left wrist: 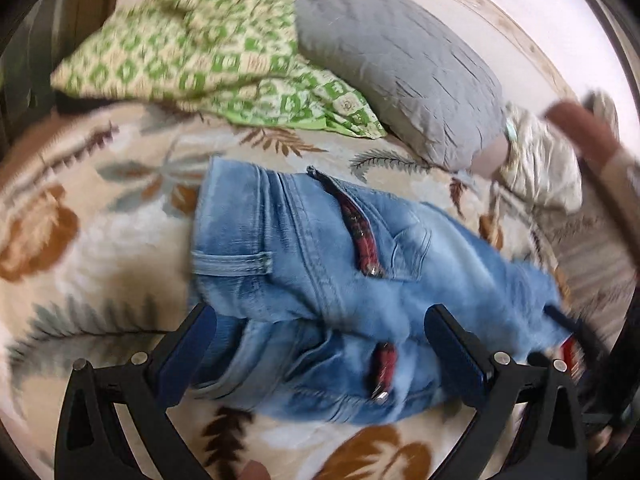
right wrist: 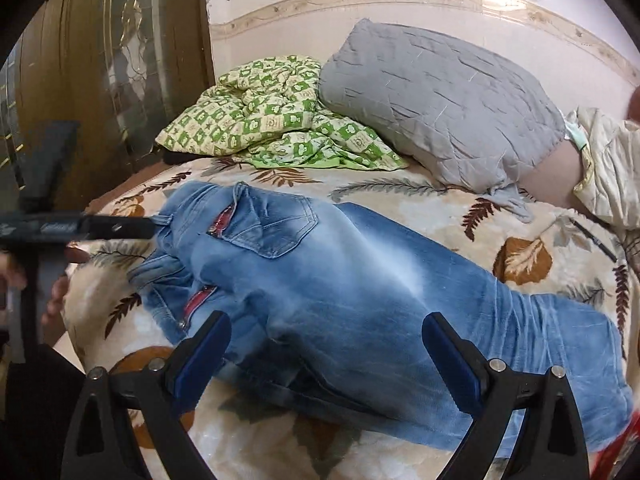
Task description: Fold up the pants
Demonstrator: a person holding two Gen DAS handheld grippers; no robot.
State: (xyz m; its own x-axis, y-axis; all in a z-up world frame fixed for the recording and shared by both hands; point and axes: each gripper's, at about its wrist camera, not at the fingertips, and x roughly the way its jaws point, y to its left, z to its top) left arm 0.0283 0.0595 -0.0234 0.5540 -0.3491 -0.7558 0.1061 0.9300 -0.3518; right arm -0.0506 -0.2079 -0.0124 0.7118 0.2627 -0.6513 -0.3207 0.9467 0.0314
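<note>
Light blue jeans (left wrist: pixel 320 256) lie on the bed, folded lengthwise with one leg over the other. The waist and red-trimmed pockets (right wrist: pixel 218 224) are at the left and the legs (right wrist: pixel 520 332) run right. My left gripper (left wrist: pixel 324 344) hovers open over the seat and waist, with nothing between its fingers. From the right wrist view it shows side-on as a dark bar (right wrist: pixel 104 226) whose tip is at the waistband. My right gripper (right wrist: pixel 328 344) stands open above the thigh part, holding nothing.
The floral bedspread (right wrist: pixel 520 260) covers the bed. A grey pillow (right wrist: pixel 440 100) and a green checked quilt (right wrist: pixel 272 120) lie behind the jeans. A person in cream clothes (right wrist: pixel 608 160) lies at the far right. A brown wooden door (right wrist: pixel 120 60) stands left.
</note>
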